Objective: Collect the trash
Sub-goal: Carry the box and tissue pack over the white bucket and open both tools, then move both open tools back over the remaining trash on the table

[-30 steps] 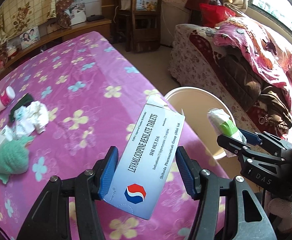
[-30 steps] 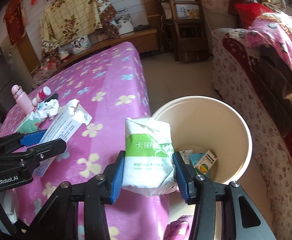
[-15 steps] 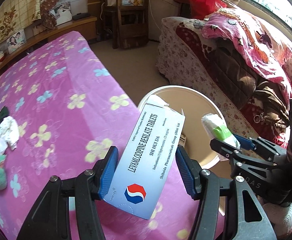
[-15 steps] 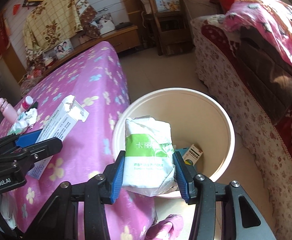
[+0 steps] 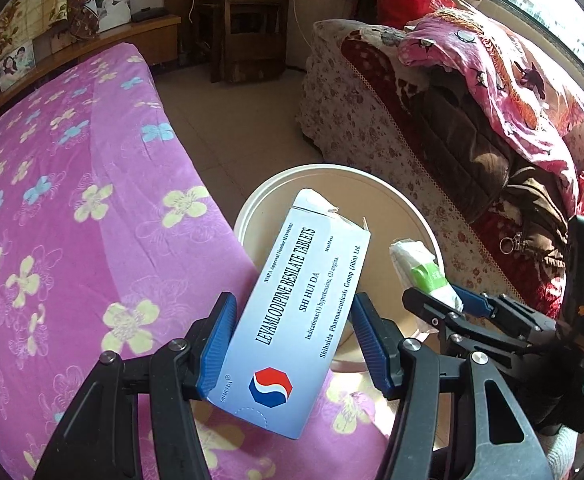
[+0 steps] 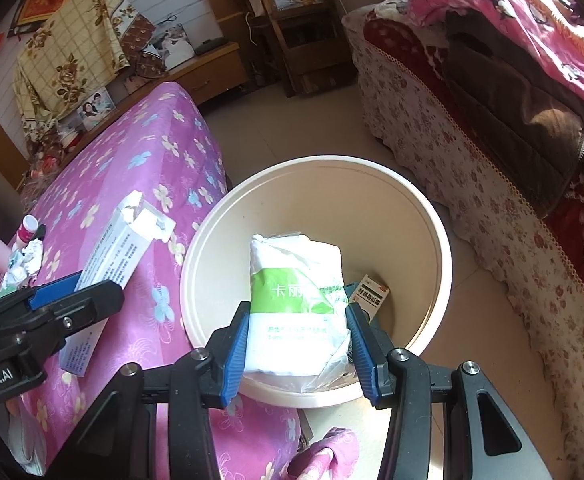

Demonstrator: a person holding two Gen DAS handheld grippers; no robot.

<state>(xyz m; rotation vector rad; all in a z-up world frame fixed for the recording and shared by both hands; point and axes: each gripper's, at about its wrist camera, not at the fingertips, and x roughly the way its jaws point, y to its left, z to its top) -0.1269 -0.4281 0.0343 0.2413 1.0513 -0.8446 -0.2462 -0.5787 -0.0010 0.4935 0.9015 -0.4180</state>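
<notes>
Your left gripper (image 5: 292,344) pinches the tablet box (image 5: 296,320), and your right gripper (image 6: 298,340) clamps the tissue pack (image 6: 296,300) over the bin (image 6: 432,216). Small boxes (image 6: 370,294) already lie inside; both loads await dropping, and crumpled tissue (image 6: 25,262) remains on the bedspread (image 6: 139,152).

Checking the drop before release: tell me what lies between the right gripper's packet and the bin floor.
Nothing: in the right wrist view the packet hangs over the open bin; only small boxes lie on the bottom beside it.

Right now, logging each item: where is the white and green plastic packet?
The white and green plastic packet is clamped in the right tool, above the cream round bin beside the pink flowered bed.
</notes>
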